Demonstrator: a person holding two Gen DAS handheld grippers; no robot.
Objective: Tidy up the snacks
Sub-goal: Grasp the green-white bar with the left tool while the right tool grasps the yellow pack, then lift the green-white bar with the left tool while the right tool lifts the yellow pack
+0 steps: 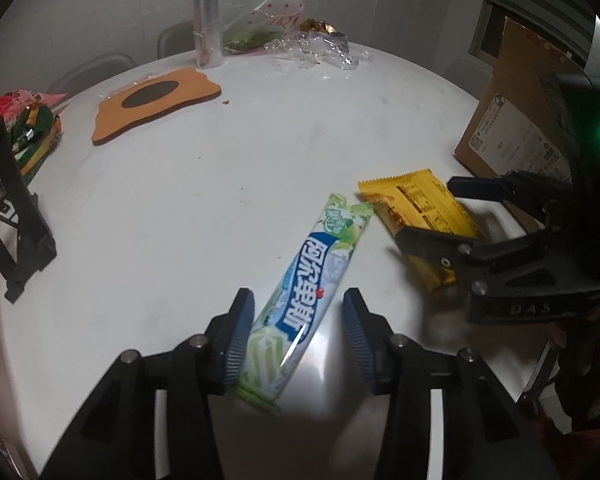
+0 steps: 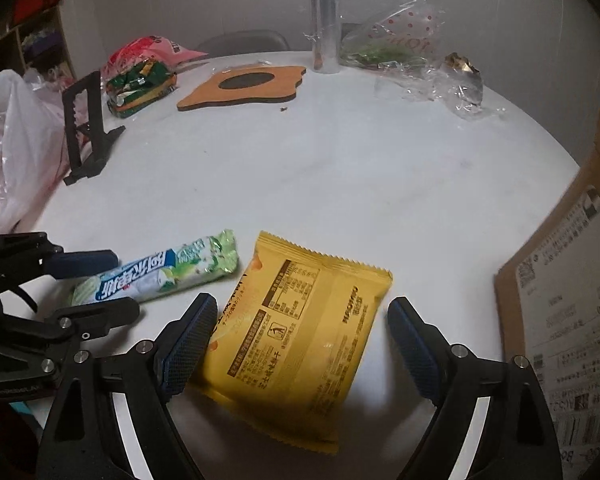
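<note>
**Two snacks bracketed, none yet put away**

Two packets lie at the near edge of the round white table [image 1: 188,184], each between a gripper's fingers. Far to the left, a pink snack bag [image 2: 148,50] and a green-and-orange packet [image 2: 140,86] sit beside a black folding stand [image 2: 86,128], near a white plastic bag [image 2: 16,140]. Next comes the left gripper [image 1: 298,334]: its jaws bracket the green-and-white candy stick [image 1: 308,284], the left pad touching the wrapper while a visible gap remains at the right pad, so it is released rather than clenched and the stick lies flat on the table. Just to its right, corners nearly touching, lies the yellow biscuit packet [image 2: 300,336], printed back up. The right gripper [image 2: 300,344] straddles it with jaws spread wide, neither pad pressing, so nothing is held there either. Furthest right stands an opened cardboard box [image 2: 568,320], likely where the snacks go, though I cannot see inside. Judging by this, sorting is at an early stage: both near packets wait to be gripped, lifted and placed, and the left-hand cluster remains untouched.
</note>
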